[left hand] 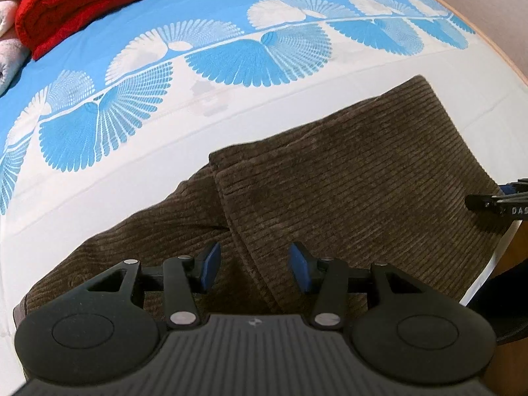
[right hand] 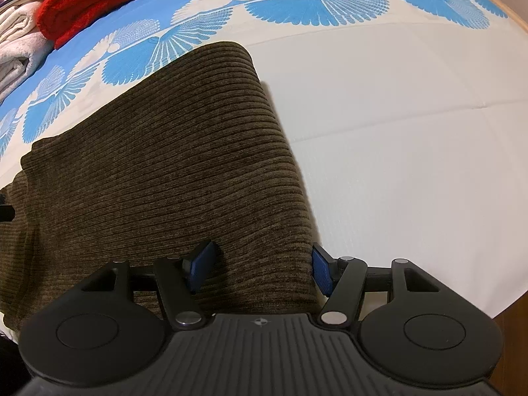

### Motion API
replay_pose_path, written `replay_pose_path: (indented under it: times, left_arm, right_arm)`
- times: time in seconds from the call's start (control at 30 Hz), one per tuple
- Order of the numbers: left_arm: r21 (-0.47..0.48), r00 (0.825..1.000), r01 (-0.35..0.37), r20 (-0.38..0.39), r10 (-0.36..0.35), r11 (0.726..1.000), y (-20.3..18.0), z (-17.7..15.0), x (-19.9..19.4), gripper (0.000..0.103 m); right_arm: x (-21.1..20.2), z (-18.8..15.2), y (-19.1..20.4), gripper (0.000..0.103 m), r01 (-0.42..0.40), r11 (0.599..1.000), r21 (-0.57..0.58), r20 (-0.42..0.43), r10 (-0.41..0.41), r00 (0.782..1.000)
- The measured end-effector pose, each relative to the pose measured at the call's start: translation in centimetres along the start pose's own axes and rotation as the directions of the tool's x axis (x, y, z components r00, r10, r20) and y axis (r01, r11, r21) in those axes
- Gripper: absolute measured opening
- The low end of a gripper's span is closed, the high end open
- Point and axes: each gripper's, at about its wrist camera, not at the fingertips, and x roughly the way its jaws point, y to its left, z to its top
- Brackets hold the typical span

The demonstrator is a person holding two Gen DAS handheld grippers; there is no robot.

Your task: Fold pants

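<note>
The brown corduroy pants (right hand: 171, 165) lie folded on the bed (right hand: 396, 132), long axis running far from both claws; the right claw (right hand: 260, 272) gapes over their near right edge; the left claw (left hand: 252, 269), open too, straddles a fold ridge.

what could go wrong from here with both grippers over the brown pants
1. The folded top layer of the brown corduroy pants sits offset from the layer below; another fold could lock that in.
2. The right gripper straddles the pants' edge, so it might also pinch the bedsheet.
</note>
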Motion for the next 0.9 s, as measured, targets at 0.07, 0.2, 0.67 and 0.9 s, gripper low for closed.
replay_pose_path:
  times: [0.07, 0.2, 0.67, 0.9]
  left_arm:
    - [-0.004, 0.999, 0.019, 0.028, -0.019, 1.000, -0.1, 0.2, -0.5, 0.052]
    - [-0.047, 0.986, 0.127, 0.111, -0.122, 0.991, -0.1, 1.0, -2.2, 0.054]
    - [-0.211, 0.801, 0.590, 0.276, -0.532, 0.779, 0.9, 3.3, -5.0, 0.085]
    - [-0.169, 0.900, 0.425, 0.184, -0.395, 0.889, 1.0, 2.5, -4.0, 0.065]
  right_arm:
    - [-0.3, -0.1, 0.5, 0.049, 0.017, 0.999, -0.030, 0.024, -0.016, 1.000]
    - [-2.5, 0.0, 2.4, 0.023, 0.054, 0.990, -0.127, 0.121, -0.039, 0.992]
    - [-11.1, -7.7, 18.4, 0.017, 0.148, 0.668, -0.730, 0.459, 0.318, 0.829]
    - [-10.4, -11.4, 22.9, 0.015, 0.156, 0.472, -0.868, 0.378, 0.423, 0.824]
